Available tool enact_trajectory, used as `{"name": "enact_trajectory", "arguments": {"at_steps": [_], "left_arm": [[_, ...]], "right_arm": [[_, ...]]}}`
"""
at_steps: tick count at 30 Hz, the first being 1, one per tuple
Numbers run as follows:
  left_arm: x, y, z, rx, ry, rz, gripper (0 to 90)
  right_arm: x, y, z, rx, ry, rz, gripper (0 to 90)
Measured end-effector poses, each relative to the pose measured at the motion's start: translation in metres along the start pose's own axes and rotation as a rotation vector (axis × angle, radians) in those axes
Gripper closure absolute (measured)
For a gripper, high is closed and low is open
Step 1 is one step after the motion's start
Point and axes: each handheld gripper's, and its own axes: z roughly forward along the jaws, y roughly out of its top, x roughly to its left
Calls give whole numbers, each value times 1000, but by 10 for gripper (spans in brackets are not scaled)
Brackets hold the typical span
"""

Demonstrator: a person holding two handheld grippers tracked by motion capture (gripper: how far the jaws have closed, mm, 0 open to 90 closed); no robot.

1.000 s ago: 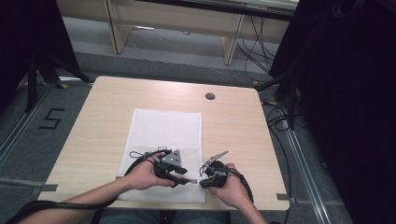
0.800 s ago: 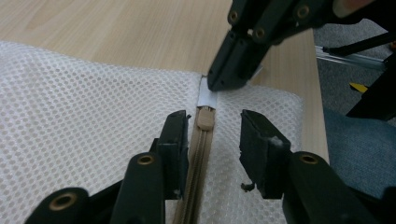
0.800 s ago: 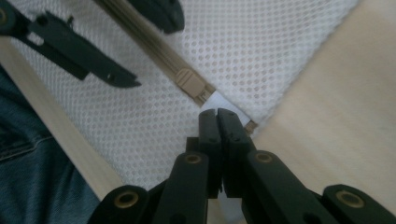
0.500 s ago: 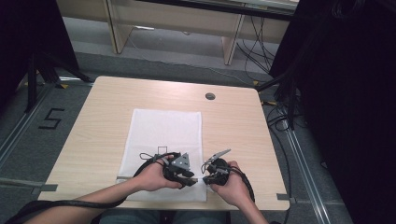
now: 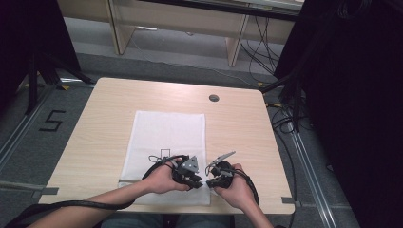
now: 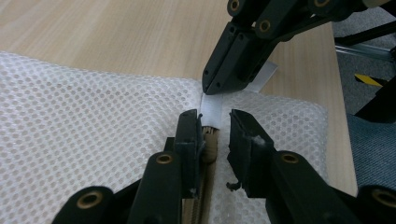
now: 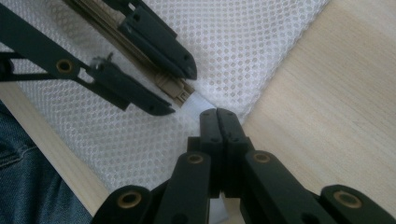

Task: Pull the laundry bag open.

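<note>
We count one mesh bag [image 5: 164,156] on the tabletop [image 5: 237,128] and two tongs — right tongs [image 7: 218,114] clamped on its white tab [image 6: 211,111], left tongs [image 6: 215,126] closing, apart around its zipper end [image 6: 211,142].

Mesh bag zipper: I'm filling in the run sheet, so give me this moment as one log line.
mesh bag: flat on table | right claw: shut on white tab | left claw: closing around zipper end, not yet clamped

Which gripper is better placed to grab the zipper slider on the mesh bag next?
Left. The left gripper already straddles the beige zipper slider, its jaws closing in. The right gripper is shut on the white tab, anchoring the mesh bag.
</note>
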Motion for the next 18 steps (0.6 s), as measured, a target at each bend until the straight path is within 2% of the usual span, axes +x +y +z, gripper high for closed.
{"name": "enact_trajectory", "arguments": {"at_steps": [3, 5, 6, 9, 15, 16, 18], "left_arm": [[-1, 0, 2, 6, 6, 16, 743], [-1, 0, 3, 10, 11, 6, 764], [-2, 0, 3, 10, 12, 5, 774], [-2, 1, 3, 26, 28, 22, 810], [-3, 2, 3, 23, 34, 14, 820], [-3, 2, 3, 24, 35, 28, 820], [-3, 2, 3, 27, 32, 31, 820]], "right_arm": [[1, 0, -1, 11, -12, 11, 900], [2, 0, 0, 9, -7, 15, 900], [0, 0, 1, -6, -1, -7, 900], [0, 0, 0, 2, 0, 4, 900], [0, 0, 1, -3, 6, 5, 900], [-1, 0, 1, -4, 3, 3, 900], [0, 1, 0, -1, 2, 21, 900]]}}
